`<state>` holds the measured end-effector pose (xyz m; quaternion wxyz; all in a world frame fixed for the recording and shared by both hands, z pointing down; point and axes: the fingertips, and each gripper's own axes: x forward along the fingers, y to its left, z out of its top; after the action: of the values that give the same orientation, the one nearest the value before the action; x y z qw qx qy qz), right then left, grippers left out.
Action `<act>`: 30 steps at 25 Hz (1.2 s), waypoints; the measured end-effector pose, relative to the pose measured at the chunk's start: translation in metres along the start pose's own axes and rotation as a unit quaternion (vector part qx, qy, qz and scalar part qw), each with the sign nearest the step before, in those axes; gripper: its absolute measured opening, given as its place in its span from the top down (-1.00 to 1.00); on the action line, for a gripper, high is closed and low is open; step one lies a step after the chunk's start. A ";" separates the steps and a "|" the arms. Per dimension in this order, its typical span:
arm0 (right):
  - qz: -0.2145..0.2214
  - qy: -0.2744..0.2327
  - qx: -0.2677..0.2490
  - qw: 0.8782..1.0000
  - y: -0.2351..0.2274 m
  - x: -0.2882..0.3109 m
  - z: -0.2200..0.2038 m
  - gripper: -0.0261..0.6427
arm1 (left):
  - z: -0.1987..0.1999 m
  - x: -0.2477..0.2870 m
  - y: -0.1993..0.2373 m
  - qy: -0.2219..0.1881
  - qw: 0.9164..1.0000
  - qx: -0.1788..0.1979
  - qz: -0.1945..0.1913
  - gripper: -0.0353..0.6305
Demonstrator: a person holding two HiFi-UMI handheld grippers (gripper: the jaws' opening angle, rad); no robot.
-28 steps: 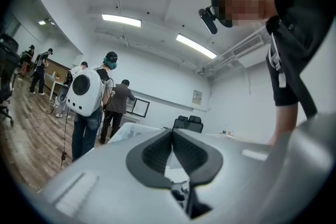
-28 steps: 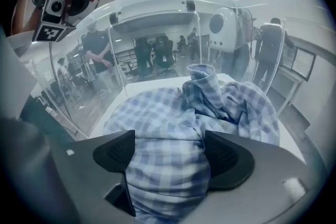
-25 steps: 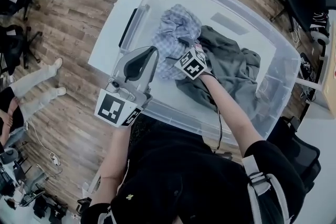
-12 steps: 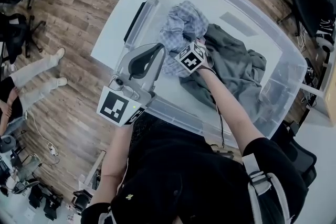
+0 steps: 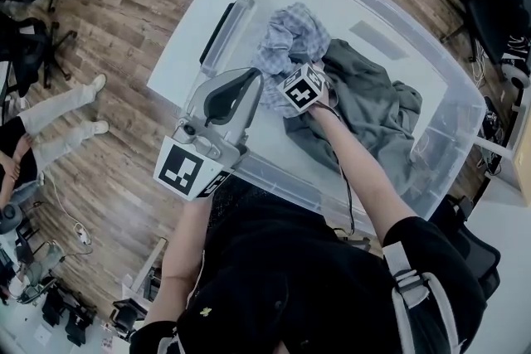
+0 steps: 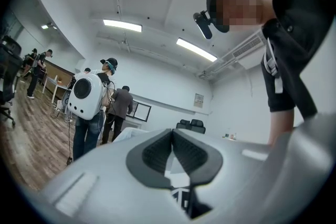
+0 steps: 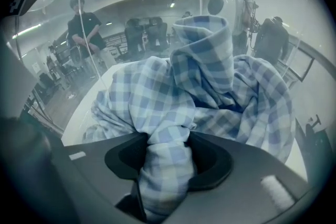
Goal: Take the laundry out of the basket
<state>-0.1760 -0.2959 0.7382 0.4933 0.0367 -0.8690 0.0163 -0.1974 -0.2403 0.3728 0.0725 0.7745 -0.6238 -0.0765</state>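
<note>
Slippage threatens if the right tool (image 7: 168, 157), jaws closing on a fold of checked shirt (image 7: 210, 86) ahead of it in the basket (image 5: 452, 87), lifts early; left tool (image 6: 172, 152) is shut, empty.

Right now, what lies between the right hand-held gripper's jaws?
The checked cloth; the right hand-held gripper is closing its jaws on it, per its view.

Glossy clear plastic basket (image 5: 440, 137) — soft checked cloth (image 7: 157, 97) (matt) — wood floor (image 5: 124, 21)

Blue-white checked shirt (image 5: 290, 37), grey garment (image 5: 365, 108)
</note>
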 end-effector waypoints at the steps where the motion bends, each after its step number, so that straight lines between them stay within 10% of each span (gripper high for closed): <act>1: -0.003 0.000 -0.002 1.000 -0.001 0.000 0.001 0.34 | 0.003 -0.001 -0.001 -0.001 1.000 0.002 0.001 0.87; 11: -0.038 -0.022 -0.053 0.998 -0.005 -0.032 0.013 0.53 | 0.030 -0.006 -0.015 -0.025 0.999 0.022 -0.004 0.87; 30: -0.066 -0.195 0.034 0.978 -0.009 -0.175 0.095 0.54 | 0.052 -0.036 -0.022 -0.028 0.999 0.024 -0.028 0.87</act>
<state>-0.1677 -0.3025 0.5392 0.3126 0.1133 -0.9431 0.0059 -0.1944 -0.2013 0.3188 0.0344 0.7905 -0.6056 -0.0853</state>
